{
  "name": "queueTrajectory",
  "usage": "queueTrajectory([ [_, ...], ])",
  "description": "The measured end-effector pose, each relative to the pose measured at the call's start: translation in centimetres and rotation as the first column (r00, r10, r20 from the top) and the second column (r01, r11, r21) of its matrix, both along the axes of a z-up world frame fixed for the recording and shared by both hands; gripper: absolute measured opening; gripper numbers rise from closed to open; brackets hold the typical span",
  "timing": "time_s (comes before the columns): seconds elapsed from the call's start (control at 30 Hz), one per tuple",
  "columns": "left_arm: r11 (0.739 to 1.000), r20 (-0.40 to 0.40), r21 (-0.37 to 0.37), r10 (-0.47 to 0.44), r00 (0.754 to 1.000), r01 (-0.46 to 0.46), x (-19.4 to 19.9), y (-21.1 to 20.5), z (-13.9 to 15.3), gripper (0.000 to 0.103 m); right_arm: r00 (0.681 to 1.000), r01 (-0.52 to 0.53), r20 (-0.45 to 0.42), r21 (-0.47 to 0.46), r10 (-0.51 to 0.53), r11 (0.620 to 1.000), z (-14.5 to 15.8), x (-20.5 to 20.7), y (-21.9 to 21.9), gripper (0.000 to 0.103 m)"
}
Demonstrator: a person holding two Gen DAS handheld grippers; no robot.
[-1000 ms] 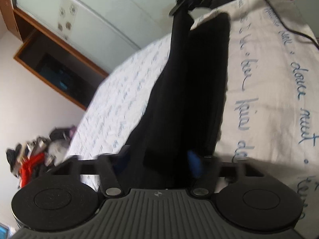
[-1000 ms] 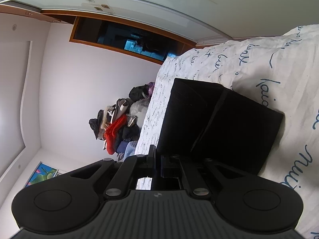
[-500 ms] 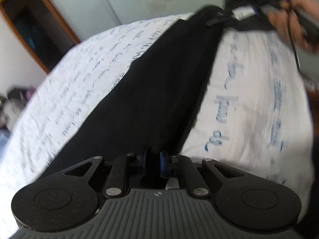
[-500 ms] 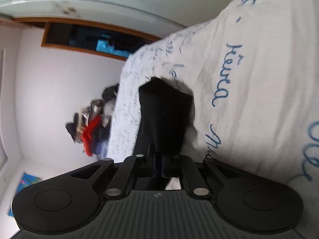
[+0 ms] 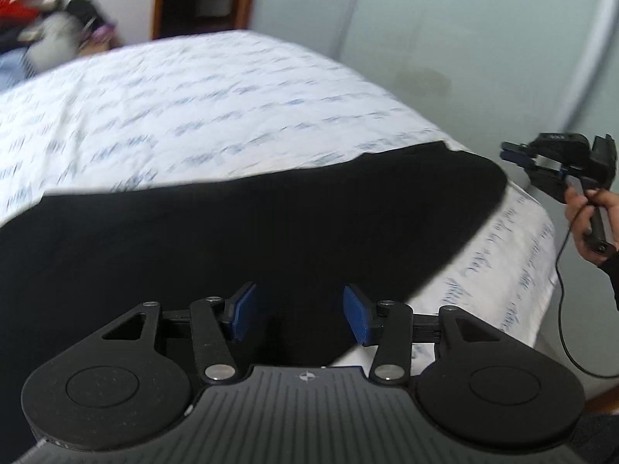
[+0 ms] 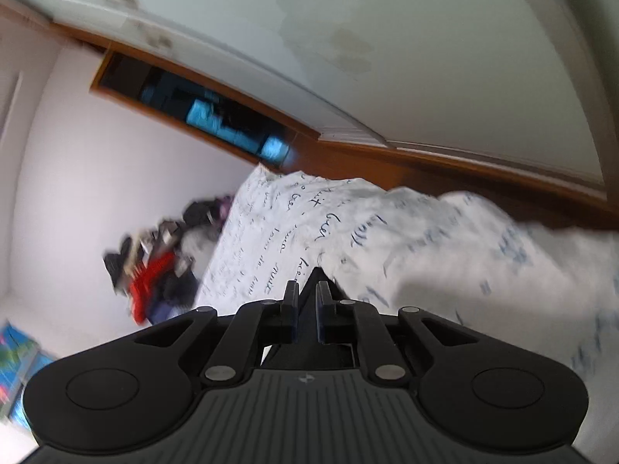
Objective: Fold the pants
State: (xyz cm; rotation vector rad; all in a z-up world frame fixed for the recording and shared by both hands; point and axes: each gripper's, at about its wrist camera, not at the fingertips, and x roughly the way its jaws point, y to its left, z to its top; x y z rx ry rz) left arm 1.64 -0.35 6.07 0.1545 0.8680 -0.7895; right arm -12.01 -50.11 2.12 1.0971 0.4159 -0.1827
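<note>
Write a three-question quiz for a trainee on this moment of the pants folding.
1. True or false: the left hand-held gripper is shut on the black pants.
2. What do the black pants lie on? A. a bare wooden floor B. a white bedsheet with blue script C. a chair
3. Fill in: the pads on the left hand-held gripper's fingers are ____ in colour.

Key: 1. False, its jaws stand wide apart over the fabric. 2. B. 3. blue.
</note>
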Motion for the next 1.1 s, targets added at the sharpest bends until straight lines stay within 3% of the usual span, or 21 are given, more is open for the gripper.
queueTrajectory([
  [0.1,1.0,-0.014,0.011,0.015,1.0,-0.015,0.5,-0.1,-0.6,0.053,0.989,-0.11,-0.098,-0.009,0.108,0.994,0.0,3.3,-1.0,0.01],
  [0.2,1.0,-0.013,0.016,0.011,1.0,-0.011,0.4,-0.4,-0.9,0.055,0.971,-0.19,-0.142,0.017,0.191,0.982,-0.4,5.9,-1.6,0.01],
  [0.33,1.0,-0.021,0.008,0.01,1.0,-0.01,0.4,-0.5,-1.3,0.058,0.955,-0.245,-0.144,0.106,0.259,0.964,-1.3,8.0,-2.5,0.01],
  [0.5,1.0,-0.02,0.016,0.017,1.0,-0.017,0.6,-0.3,-1.5,0.06,0.922,-0.324,-0.199,0.074,0.332,0.943,-0.8,9.2,-2.0,0.01],
  [0.6,0.999,-0.025,0.02,0.028,0.999,-0.027,0.8,-0.4,-1.7,0.061,0.917,-0.344,-0.179,0.092,0.356,0.934,-1.3,9.8,-2.2,0.01],
  [0.7,0.999,-0.027,0.025,0.021,0.999,-0.02,0.8,-0.7,-1.8,0.062,0.919,-0.346,-0.151,0.132,0.364,0.929,-2.6,10.4,-2.3,0.01],
  [0.77,0.999,-0.016,0.029,0.021,1.0,-0.02,0.8,-0.8,-1.7,0.066,0.931,-0.331,-0.123,0.106,0.343,0.938,-2.6,10.5,-2.2,0.01],
  [0.83,0.999,-0.002,0.025,0.034,0.999,-0.034,0.8,-0.7,-1.6,0.07,0.948,-0.317,-0.017,0.058,0.318,0.947,-1.5,9.7,-2.0,0.009],
  [0.93,0.998,0.01,0.003,0.064,0.998,-0.064,1.0,-0.3,-1.3,0.071,0.953,-0.293,0.1,0.056,0.287,0.954,-0.3,8.8,-2.4,0.009],
  [1.0,0.996,0.016,-0.022,0.086,0.996,-0.086,1.3,-0.1,-1.4,0.075,0.966,-0.251,0.079,0.03,0.248,0.968,-1.0,8.7,-3.2,0.008],
  [1.1,0.993,-0.017,-0.03,0.113,0.993,-0.113,2.1,0.0,-2.2,0.076,0.975,-0.22,-0.004,0.084,0.221,0.972,-3.6,9.0,-4.4,0.009],
])
